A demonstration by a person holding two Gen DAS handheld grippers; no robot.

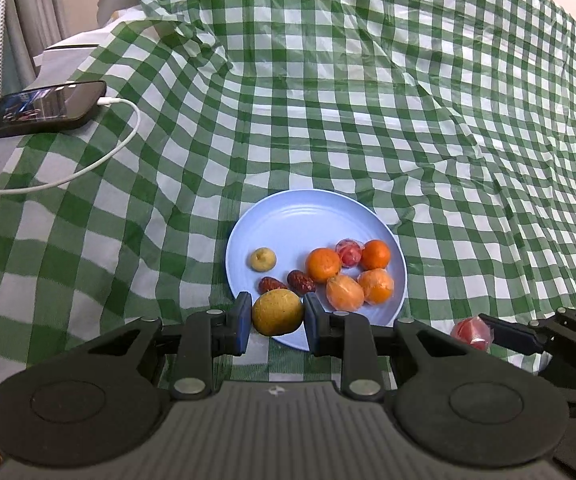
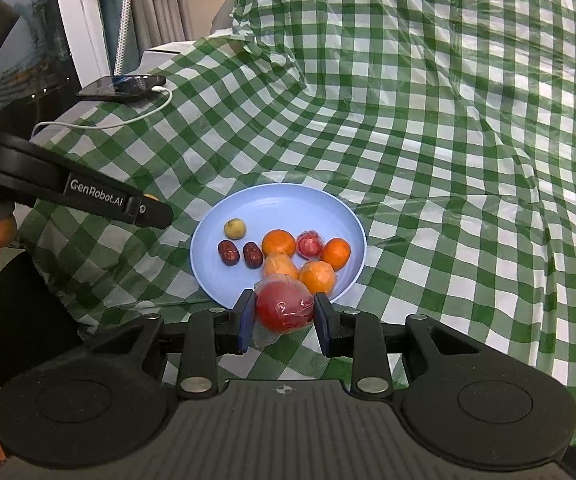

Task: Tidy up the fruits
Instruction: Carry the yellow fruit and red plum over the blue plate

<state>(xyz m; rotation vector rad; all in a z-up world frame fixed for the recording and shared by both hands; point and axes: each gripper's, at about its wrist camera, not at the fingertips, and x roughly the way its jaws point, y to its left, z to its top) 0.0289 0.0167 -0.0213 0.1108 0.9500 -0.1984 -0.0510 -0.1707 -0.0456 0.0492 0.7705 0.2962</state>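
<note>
We hold the left hand-held gripper (image 1: 277, 318) at the near rim of the light blue plate (image 1: 308, 216), its blue pads pinching a yellow-green fruit (image 1: 277, 313) between them; the fruit hangs over the plate's near edge. Our right hand-held gripper (image 2: 283, 314) pinches a red fruit in clear wrap (image 2: 284, 306) between its blue pads, just at the near rim of the same plate (image 2: 271, 204); in the left wrist view that red fruit (image 1: 471, 332) shows to the right of the plate, beyond its rim.

The plate rests on a green-and-white checked cloth (image 1: 368, 100) that covers the bench and rises in folds behind it. On the plate we see a small yellow fruit (image 1: 263, 259) toward the left, two dark red dates (image 1: 300, 282) side by side in front of it, and a cluster on the right: two bare oranges (image 1: 323, 265), two oranges in clear wrap (image 1: 344, 293) nearer to us, and a small wrapped red fruit (image 1: 349, 252) between the two bare ones; the cluster's pieces touch one another.

At the far left a dark phone (image 1: 41, 110) lies on a bare part of the bench, its screen lit; a white cable (image 1: 99, 160) is plugged into it and trails across the cloth toward the left edge.
</note>
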